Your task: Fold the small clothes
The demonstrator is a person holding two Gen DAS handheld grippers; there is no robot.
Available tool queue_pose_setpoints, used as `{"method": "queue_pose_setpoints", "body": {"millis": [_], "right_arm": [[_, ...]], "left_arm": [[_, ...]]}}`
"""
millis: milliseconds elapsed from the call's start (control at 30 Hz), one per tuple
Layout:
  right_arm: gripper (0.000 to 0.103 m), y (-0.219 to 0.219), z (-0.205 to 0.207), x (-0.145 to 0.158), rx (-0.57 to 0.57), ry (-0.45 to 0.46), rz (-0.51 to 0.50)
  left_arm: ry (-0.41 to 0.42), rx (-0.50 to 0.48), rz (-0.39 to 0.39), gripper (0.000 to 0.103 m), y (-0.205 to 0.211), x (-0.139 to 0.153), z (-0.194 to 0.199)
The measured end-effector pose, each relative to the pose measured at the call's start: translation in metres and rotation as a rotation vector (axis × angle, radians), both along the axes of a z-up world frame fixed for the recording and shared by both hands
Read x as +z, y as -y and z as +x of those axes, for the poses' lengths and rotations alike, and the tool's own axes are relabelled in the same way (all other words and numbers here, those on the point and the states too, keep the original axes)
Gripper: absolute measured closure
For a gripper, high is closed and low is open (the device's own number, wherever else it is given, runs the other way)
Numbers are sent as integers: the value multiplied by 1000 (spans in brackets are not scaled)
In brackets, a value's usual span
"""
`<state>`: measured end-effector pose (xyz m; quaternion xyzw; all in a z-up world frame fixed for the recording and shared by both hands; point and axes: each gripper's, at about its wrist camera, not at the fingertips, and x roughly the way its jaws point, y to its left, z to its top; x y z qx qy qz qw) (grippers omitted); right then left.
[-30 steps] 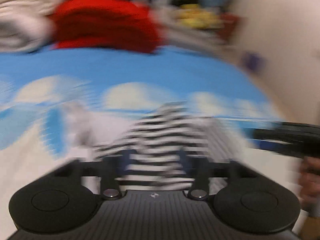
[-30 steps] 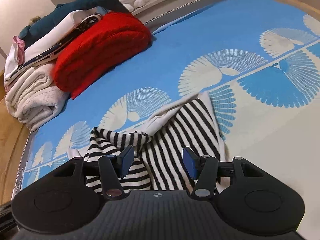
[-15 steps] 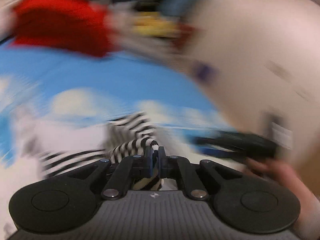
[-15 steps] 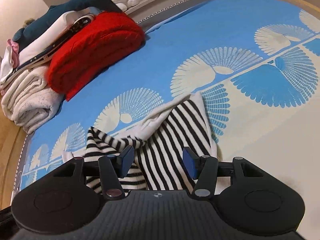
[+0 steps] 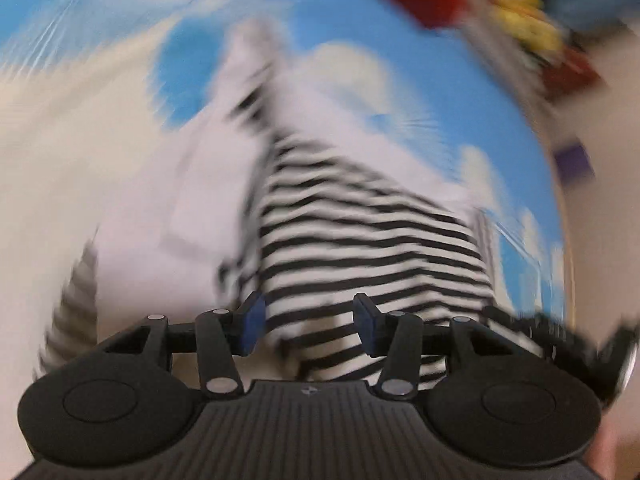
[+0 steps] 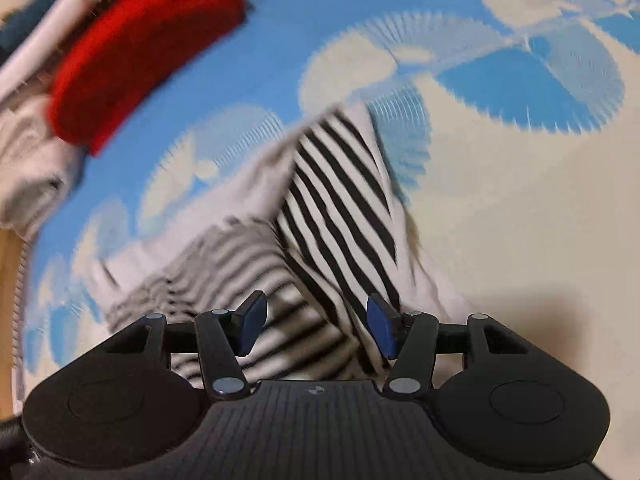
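A small black-and-white striped garment (image 5: 372, 236) lies rumpled on the blue and cream patterned bed cover (image 5: 352, 12). In the blurred left wrist view my left gripper (image 5: 308, 322) hovers close over the near striped part, its jaws opening, with the cloth below them and the blue pads clear of it. The same striped garment (image 6: 340, 204) fills the middle of the right wrist view, partly folded over itself with white inner cloth showing. My right gripper (image 6: 316, 324) stands open just above its near edge, holding nothing.
A folded red knit (image 6: 136, 52) and a stack of white and cream folded clothes (image 6: 28, 152) lie at the far left of the bed. A wooden bed edge (image 6: 8, 264) shows at the left. Bare cream cover (image 6: 520, 200) lies right of the garment.
My left gripper was open a second ago, pinched shut on a striped fold half a second ago, and now its jaws stand apart after rolling and dropping. My right gripper sank closer to the garment.
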<state>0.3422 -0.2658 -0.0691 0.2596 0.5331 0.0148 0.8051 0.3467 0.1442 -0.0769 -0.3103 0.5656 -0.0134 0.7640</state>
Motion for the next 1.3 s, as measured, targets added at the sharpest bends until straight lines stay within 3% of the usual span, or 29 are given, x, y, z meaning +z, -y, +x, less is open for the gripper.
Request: {"method": "queue_pose_setpoints", "body": {"millis": [100, 167, 200, 233, 267, 300, 400, 467, 533, 600, 633, 733, 767, 800, 867, 933, 1000, 1067, 1100, 1133, 1167, 1200, 1300], "right_arm": [[46, -8, -1, -8, 9, -13, -8], [48, -12, 0, -8, 17, -9, -14], [59, -14, 0, -9, 17, -6, -7], [69, -14, 1, -10, 18, -4, 9], [88, -14, 1, -10, 16, -1, 33], [97, -13, 2, -10, 5, 8, 64], [98, -2, -4, 6, -91, 121, 203], [98, 7, -13, 30, -141, 284, 289], [98, 13, -26, 49, -167, 428, 320], [98, 15, -33, 46, -181, 428, 339], [98, 13, -32, 37, -177, 364, 332], [98, 2, -23, -6, -120, 29, 154], [96, -1, -22, -20, -104, -62, 96], [87, 0, -22, -30, -112, -115, 76], [75, 3, -23, -26, -147, -97, 90], [70, 2, -22, -13, -137, -11, 94], [55, 4, -21, -8, -136, 39, 99], [55, 5, -19, -15, -137, 17, 111], [56, 6, -18, -21, -143, -7, 113], [61, 5, -14, -25, -145, -22, 119], [88, 2, -12, -30, -138, -23, 138], [99, 3, -13, -28, -142, -1, 161], [100, 1, -17, 1, -147, 169, 158]], "left_arm": [[-77, 76, -143, 51, -4, -18, -3], [-95, 90, -156, 53, 0, -22, -6], [-94, 92, -151, 58, 3, -21, -6], [-78, 89, -143, 88, 5, -19, -5], [-50, 82, -130, 100, 6, -11, -6], [10, 80, -103, 100, 7, 1, -6], [284, 63, 11, 100, 1, 53, -10], [450, 95, 44, 100, -9, 79, -14], [529, 129, 56, 100, -21, 91, -20], [496, 151, 19, 100, -32, 84, -21], [432, 152, -6, 99, -37, 75, -18], [83, 67, 44, 91, -36, 28, -5], [9, 56, 89, 90, -36, 17, -6], [-17, 74, 111, 89, -38, 12, -7], [19, 107, 64, 72, -41, 15, -9], [90, 114, 31, 57, -41, 27, -10], [123, 111, 36, 55, -38, 31, -11], [96, 117, 53, 62, -33, 22, -8], [70, 120, 57, 76, -33, 18, -5], [50, 128, 53, 99, -34, 13, -6], [52, 156, 47, 99, -36, 12, -9], [74, 171, 42, 99, -39, 13, -9], [158, 176, 68, 99, -36, 30, -7]]}}
